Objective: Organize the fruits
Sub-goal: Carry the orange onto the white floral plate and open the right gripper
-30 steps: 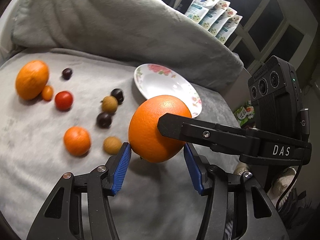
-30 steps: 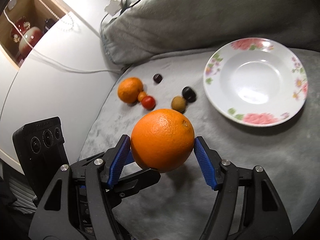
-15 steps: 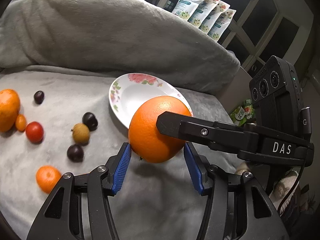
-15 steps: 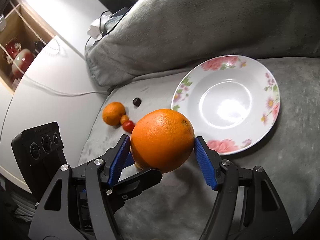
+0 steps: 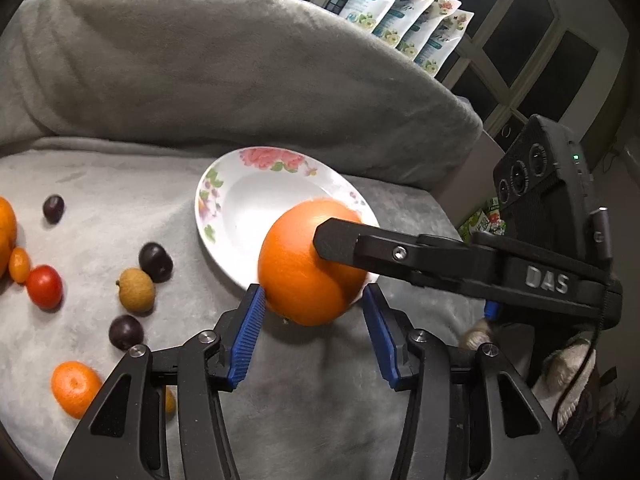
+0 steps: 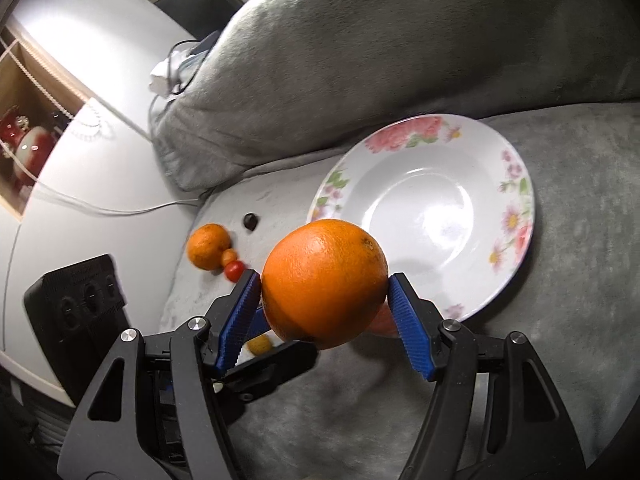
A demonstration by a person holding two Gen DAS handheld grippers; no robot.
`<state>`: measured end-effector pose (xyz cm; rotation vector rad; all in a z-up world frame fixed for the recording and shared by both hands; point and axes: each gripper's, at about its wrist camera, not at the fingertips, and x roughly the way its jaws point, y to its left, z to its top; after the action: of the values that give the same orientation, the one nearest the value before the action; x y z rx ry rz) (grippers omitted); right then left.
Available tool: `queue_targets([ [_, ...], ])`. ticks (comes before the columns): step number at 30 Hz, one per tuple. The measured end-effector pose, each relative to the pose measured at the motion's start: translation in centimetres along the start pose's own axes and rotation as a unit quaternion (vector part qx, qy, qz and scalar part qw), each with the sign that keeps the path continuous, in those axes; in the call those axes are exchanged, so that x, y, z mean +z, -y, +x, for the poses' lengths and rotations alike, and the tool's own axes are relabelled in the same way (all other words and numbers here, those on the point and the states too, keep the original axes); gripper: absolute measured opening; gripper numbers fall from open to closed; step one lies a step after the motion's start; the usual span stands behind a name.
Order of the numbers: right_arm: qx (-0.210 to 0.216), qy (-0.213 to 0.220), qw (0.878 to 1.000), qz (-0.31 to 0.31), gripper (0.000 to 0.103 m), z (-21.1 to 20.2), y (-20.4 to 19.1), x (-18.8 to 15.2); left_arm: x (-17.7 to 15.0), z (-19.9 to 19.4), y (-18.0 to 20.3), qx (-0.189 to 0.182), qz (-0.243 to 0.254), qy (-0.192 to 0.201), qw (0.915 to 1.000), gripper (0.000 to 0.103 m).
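Right wrist view: my right tongs (image 6: 323, 280) grip the big orange (image 6: 320, 256), one blue pad pressed on each side of it
Big orange: held up off the grey blanket (image 6: 520, 360), just at the near left rim of the flowered plate (image 6: 516, 216)
Plate: flat on the blanket, nothing in it, with the grey pillow (image 6: 400, 48) right behind its far edge
Left tongs (image 5: 313, 292): their jaws have just been closing, now fairly narrow; the orange shows between the tips, but the right pad stands clear of it and I grip nothing with them
Left wrist view: one black finger of my right tongs reaches in from the right across the orange
Loose fruit, left of the plate: a brown longan (image 5: 136, 290), three dark plums (image 5: 156, 256), a red cherry tomato (image 5: 44, 286), a small kumquat (image 5: 19, 264) and a mandarin (image 5: 76, 388) nearest me, all lying apart on the blanket
Far right: a row of printed packets (image 5: 404, 12) standing by the window
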<state>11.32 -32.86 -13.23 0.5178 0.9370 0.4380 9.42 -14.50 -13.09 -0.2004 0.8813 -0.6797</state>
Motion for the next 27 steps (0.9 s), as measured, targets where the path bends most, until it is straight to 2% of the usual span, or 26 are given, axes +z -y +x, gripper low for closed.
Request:
queue_targets([
  [4, 0.006, 0.022, 1.000, 0.009, 0.069, -1.1, 0.5, 0.4, 0.3, -0.7, 0.1, 0.005, 0.006, 0.010, 0.9999, 0.048],
  [9, -0.013, 0.048, 0.999, -0.003, 0.069, -2.5, 0.2, 0.8, 0.2, -1.5, -0.6, 0.009, -0.003, 0.018, 0.9998, 0.048],
  [27, -0.042, 0.066, 0.996, -0.047, 0.069, -2.9, -2.1, -0.2, -0.4, -5.4, -2.5, 0.051, -0.007, 0.061, 0.9968, 0.048],
])
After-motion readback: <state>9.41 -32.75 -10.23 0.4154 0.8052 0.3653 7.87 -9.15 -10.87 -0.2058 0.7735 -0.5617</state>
